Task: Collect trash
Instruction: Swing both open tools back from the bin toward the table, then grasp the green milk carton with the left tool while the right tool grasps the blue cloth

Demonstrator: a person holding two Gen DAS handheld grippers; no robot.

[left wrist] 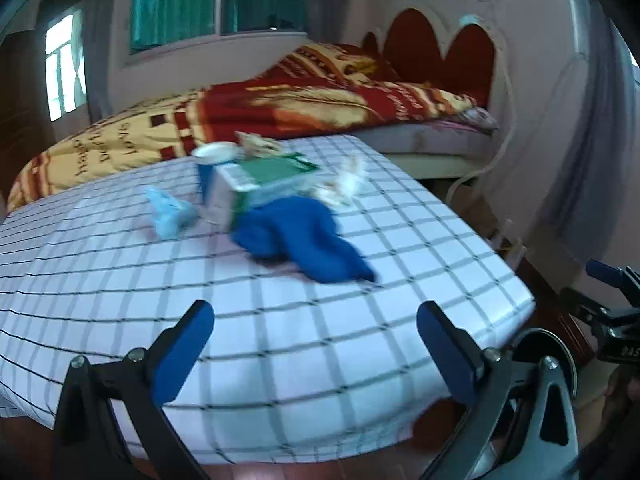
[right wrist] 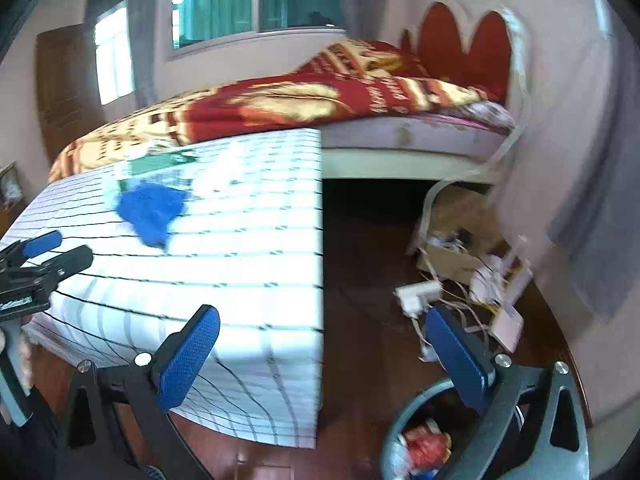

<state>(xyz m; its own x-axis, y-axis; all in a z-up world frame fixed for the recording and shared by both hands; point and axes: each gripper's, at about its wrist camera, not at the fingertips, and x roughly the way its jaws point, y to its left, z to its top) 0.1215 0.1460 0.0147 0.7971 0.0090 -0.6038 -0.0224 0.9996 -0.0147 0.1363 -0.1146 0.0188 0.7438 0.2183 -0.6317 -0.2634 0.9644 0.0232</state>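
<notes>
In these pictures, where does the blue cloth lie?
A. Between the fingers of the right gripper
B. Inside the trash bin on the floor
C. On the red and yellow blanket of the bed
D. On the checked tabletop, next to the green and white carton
D. The blue cloth lies flat on the checked tabletop, against the green and white carton; neither gripper holds anything.

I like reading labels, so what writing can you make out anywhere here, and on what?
"Love" (probably), upside down, on the yellow end of the blanket; its other lettering is blurred.
Green-and-white box: print too blurred to read.
Nothing else is legible.
</notes>
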